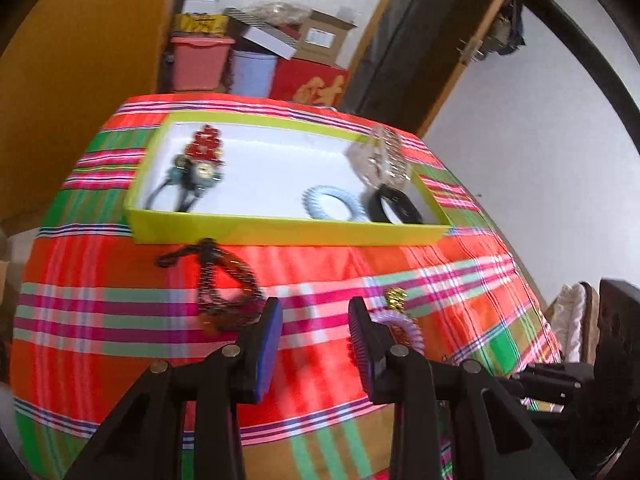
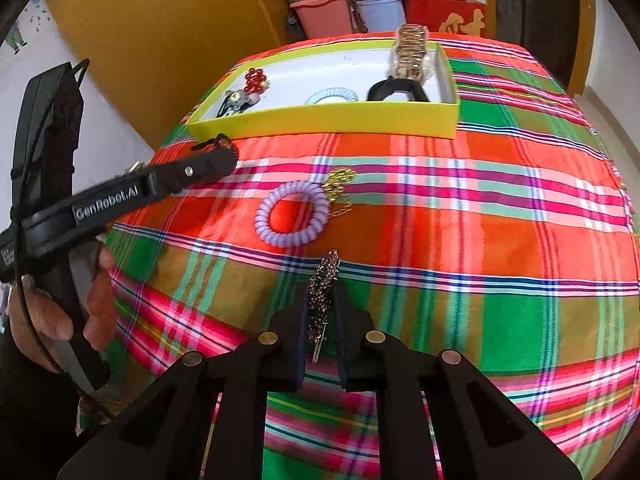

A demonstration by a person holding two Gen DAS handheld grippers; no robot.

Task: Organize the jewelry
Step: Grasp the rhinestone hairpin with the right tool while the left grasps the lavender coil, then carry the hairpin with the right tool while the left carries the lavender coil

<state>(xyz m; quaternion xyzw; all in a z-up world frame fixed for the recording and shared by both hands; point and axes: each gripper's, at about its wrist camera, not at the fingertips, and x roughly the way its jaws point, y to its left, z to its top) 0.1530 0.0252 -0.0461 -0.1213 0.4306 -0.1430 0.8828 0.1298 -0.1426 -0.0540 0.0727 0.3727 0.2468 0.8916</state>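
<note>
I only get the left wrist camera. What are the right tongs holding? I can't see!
Observer: The right tongs are shut on a sparkly hair clip, its tip pointing toward the middle of the table.
Operator: What's the purple thing that's half hidden in my picture?
Observer: A purple coil hair tie, a whole ring lying flat on the plaid cloth.
Operator: And the gold bit by it?
Observer: A gold chain touching the tie's far right side, outside the yellow box.
</note>
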